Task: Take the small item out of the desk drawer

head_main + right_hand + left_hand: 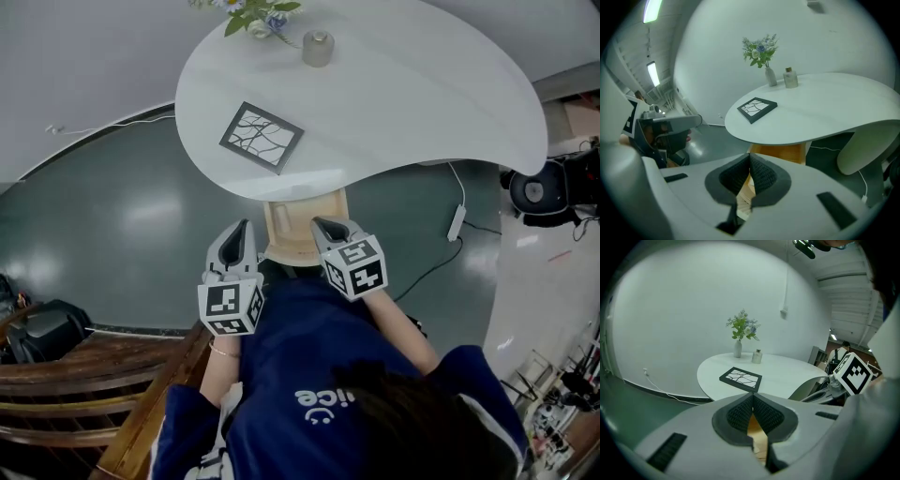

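Observation:
A wooden drawer unit (302, 223) stands under the near edge of the white rounded desk (422, 103). I cannot tell whether its drawer is pulled out, and no small item shows. My left gripper (242, 232) hovers just left of the unit and my right gripper (322, 227) just right of it, both pointing at the desk. In the left gripper view the left gripper (752, 398) has its pads together with nothing between them. The right gripper (749, 160) is likewise shut and holds nothing, with the wooden unit (783, 152) ahead below the desk top.
On the desk lie a black picture frame (262, 137), a small jar (318, 49) and a vase of flowers (255, 17). A wooden chair (84, 384) and a black bag (42, 330) sit at lower left. Cables and a white power strip (457, 223) lie on the floor at right.

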`<action>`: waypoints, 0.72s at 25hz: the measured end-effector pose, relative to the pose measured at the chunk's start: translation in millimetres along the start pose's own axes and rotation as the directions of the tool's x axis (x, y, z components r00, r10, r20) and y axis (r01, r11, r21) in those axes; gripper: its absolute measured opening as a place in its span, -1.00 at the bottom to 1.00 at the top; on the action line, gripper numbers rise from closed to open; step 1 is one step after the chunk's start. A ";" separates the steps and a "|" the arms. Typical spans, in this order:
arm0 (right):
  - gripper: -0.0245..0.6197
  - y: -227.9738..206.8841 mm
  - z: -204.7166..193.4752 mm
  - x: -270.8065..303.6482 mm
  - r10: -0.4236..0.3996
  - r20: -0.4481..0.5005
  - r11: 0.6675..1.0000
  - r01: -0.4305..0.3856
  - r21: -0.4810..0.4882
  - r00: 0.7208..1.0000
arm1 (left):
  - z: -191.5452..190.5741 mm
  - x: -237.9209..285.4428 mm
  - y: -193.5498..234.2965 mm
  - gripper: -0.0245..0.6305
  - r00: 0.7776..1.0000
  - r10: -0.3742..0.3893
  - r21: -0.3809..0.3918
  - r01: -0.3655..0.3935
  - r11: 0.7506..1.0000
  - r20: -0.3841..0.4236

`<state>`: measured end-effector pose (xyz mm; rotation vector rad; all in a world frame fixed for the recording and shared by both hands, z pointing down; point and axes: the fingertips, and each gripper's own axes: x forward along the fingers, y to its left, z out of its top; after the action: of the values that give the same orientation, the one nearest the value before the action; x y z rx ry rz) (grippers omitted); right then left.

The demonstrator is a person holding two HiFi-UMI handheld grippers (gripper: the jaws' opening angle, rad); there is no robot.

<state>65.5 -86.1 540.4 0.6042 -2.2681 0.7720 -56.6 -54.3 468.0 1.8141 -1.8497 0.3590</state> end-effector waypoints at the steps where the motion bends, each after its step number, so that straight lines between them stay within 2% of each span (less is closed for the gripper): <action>1: -0.90 -0.7 0.4 2.0 0.006 -0.010 1.000 -0.005 0.005 1.000 | -0.7 0.6 1.1 -0.92 1.000 0.005 -0.002 -0.005 1.000 -0.004; 7: -0.90 3.8 5.3 14.1 0.002 -0.062 0.999 -0.005 -0.045 0.998 | 3.2 7.3 11.4 -0.91 0.999 0.032 -0.035 -0.032 0.999 0.003; 11: -0.90 10.5 -0.4 30.0 0.013 -0.124 0.998 -0.020 -0.052 0.992 | 6.5 11.7 17.6 -0.92 1.000 0.024 -0.033 -0.024 0.999 -0.001; 18: -0.57 22.9 -23.3 63.1 0.049 -0.257 0.992 -0.076 -0.096 0.965 | 0.2 8.2 27.3 -0.91 0.999 0.027 -0.020 -0.027 0.999 -0.027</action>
<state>19.2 -67.2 591.0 0.3634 -2.0833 0.7112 -83.2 -59.5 476.7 1.7643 -1.8548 0.3706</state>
